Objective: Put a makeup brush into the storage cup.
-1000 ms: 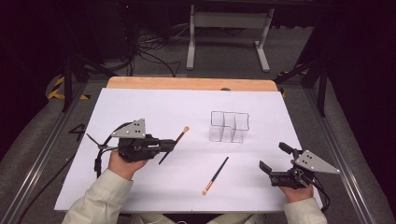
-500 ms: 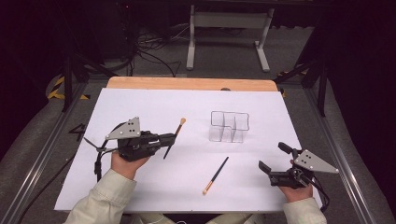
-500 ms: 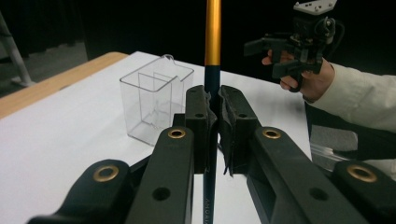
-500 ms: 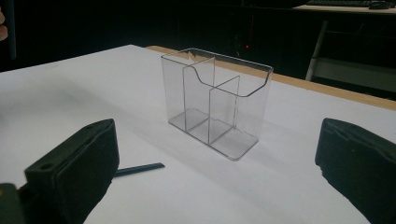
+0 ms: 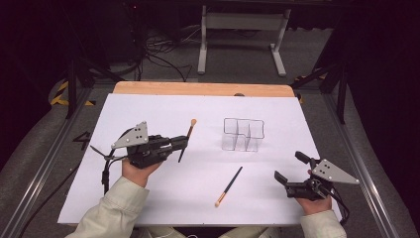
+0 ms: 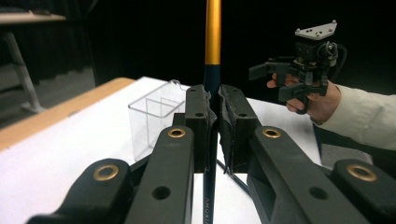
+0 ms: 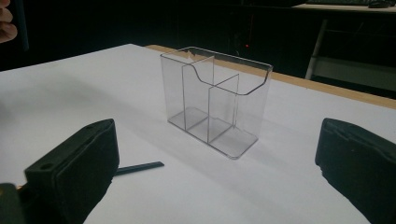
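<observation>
My left gripper (image 5: 181,144) hovers over the left half of the white table (image 5: 148,106), shut on the black handle of a makeup brush (image 5: 189,130). In the left gripper view that brush (image 6: 213,37) stands upright between the closed pads, its gold ferrule above them. A clear plastic organizer (image 5: 242,134) with several compartments stands right of centre, empty (image 7: 217,102). A second brush (image 5: 229,186) lies flat on the table in front of it. Near the front right corner my right gripper (image 5: 288,166) is open, facing the organizer with nothing between its jaws.
A wooden strip (image 5: 198,89) runs along the table's far edge, with a dark floor, cables and a metal stand (image 5: 237,20) behind it. Rails flank both sides of the table. The second brush's handle tip (image 7: 140,167) lies close to my right gripper's left jaw.
The held brush has swung a little, its head moving up and toward the table's far side. The right gripper, the organizer and the lying brush have not moved.
</observation>
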A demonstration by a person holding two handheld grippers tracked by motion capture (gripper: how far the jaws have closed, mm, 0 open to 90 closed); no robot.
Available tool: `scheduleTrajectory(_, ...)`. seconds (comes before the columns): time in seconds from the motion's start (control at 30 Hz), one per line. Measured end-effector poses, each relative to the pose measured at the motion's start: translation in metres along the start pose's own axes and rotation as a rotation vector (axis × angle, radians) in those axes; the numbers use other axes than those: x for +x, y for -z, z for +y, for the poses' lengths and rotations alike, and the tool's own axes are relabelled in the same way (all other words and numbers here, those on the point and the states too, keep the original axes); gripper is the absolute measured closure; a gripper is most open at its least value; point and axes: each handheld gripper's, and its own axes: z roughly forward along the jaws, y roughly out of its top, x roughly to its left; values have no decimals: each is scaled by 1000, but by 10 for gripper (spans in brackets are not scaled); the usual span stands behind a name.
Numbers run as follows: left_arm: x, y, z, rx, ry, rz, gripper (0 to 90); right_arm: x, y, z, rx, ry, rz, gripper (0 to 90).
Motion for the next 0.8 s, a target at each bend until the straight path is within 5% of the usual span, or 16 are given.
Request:
scheduleTrajectory(0.37,8,-19,4,-30,28,-13,824,0,1,-1,-3,-1,-8,2)
scheduleTrajectory(0.8,10,-57,19,-27,0,-67,824,-2,6,-3,-10,-6,-13,1)
